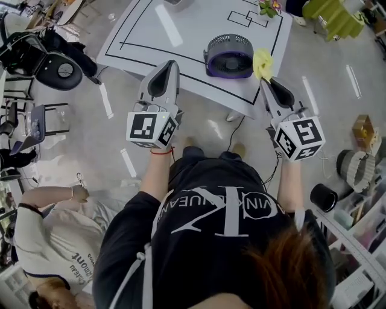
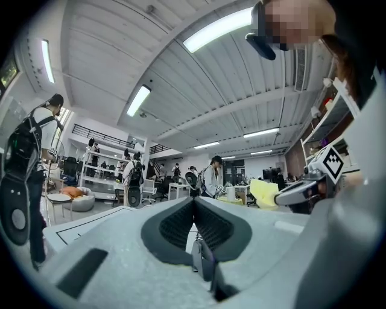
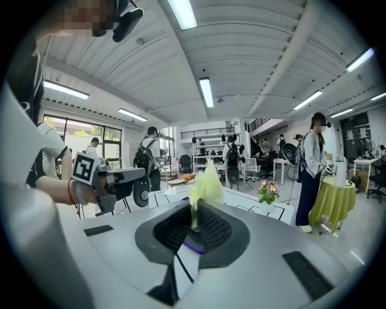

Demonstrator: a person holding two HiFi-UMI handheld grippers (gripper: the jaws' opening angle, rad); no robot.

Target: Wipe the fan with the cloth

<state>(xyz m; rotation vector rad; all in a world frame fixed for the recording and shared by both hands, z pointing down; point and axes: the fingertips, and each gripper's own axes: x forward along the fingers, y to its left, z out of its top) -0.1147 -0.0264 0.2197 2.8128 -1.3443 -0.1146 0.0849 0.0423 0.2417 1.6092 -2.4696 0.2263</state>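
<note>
Grips cloth (image 1: 262,63) in right gripper (image 1: 269,81) jaws at 3 o'clock of fan (image 1: 229,55) (atop table (image 1: 145,36)); left gripper (image 1: 171,63) at 9 o'clock, jaws together, empty.

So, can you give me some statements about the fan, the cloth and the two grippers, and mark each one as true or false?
1. The right gripper holds the yellow cloth in its jaws. True.
2. The left gripper holds a second cloth. False: its jaws are together with nothing between them.
3. The fan is on the floor. False: it is on the white table.
4. A small pot of flowers is on the table, beyond the fan. True.
5. The fan is red. False: it is grey and purple.
</note>
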